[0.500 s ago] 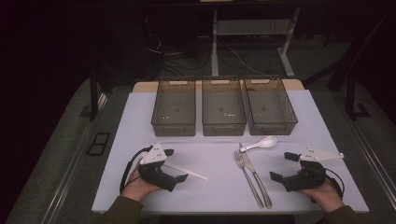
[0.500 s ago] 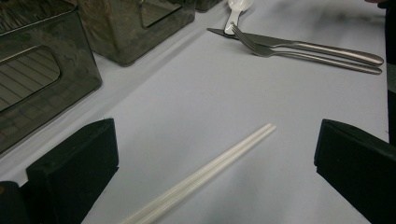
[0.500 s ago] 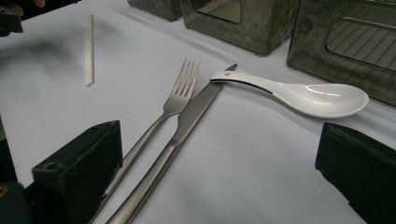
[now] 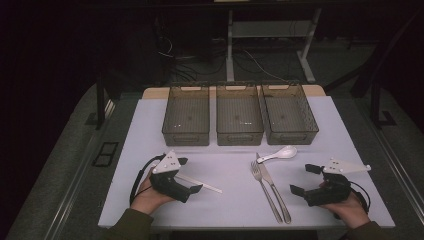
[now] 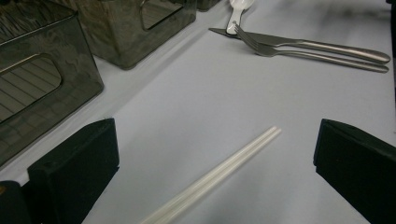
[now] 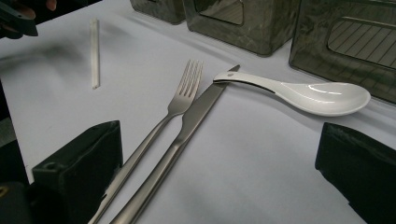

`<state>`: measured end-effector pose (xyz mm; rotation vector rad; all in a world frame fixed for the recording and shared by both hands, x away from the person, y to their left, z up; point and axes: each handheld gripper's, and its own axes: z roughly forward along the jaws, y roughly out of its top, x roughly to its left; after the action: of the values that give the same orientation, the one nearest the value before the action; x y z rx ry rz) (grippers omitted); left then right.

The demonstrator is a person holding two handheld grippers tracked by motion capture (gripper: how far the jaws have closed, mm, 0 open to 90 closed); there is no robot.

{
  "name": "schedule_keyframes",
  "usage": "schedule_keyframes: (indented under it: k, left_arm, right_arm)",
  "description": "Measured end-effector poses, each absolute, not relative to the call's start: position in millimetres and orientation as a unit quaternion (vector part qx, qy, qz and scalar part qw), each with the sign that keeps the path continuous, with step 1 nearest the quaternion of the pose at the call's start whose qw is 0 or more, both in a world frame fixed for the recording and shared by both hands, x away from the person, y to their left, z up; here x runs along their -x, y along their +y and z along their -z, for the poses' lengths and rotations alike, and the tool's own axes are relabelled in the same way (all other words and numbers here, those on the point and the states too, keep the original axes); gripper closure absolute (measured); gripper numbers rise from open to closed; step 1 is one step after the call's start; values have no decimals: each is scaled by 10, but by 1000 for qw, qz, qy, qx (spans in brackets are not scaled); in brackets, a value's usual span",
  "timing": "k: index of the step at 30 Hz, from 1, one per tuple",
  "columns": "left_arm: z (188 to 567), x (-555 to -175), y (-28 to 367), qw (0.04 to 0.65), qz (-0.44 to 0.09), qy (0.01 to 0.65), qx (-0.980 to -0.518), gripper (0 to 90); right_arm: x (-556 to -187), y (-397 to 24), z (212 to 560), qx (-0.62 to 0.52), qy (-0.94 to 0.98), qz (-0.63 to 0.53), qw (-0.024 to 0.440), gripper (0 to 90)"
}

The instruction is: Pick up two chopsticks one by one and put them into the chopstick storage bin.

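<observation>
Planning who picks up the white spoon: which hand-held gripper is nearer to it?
Right. The right hand-held gripper sits just right of and below the white spoon; the left hand-held gripper is far across the table.

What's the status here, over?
Left tongs open over chopsticks. Right tongs open, empty. Fork, knife, spoon untouched. Nothing obstructing.

bins (image 4: 239, 120) block far edge | cutlery (image 4: 270, 187) centre-right | mat (image 4: 230, 170) middle free
</observation>
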<state>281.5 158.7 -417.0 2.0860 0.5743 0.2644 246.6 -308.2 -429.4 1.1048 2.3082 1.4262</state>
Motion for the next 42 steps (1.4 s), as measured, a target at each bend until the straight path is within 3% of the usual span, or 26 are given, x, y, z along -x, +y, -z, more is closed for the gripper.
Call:
schedule_keyframes:
  k: [9,16,27,34,42]
  left_arm:
    - [4172,-2917,1599,450,-110,233,-855,57]
    - [4177,-3066,1628,437,-110,233,-862,173]
    - [4204,-3257,1843,400,-120,255,-872,567]
    - [4234,-3318,2083,371,-137,287,-872,720]
    - [4269,-3363,2362,339,-155,316,-873,828]
  right_arm:
    - [-2473,-3093,4302,-381,778,-489,104,9]
    - [-2477,-3083,4310,-380,780,-486,103,9]
    - [-2484,-3086,4318,-380,781,-485,102,9]
    - [-2482,-3087,4319,-380,781,-485,103,9]
    - [-2484,-3090,4321,-380,782,-483,103,9]
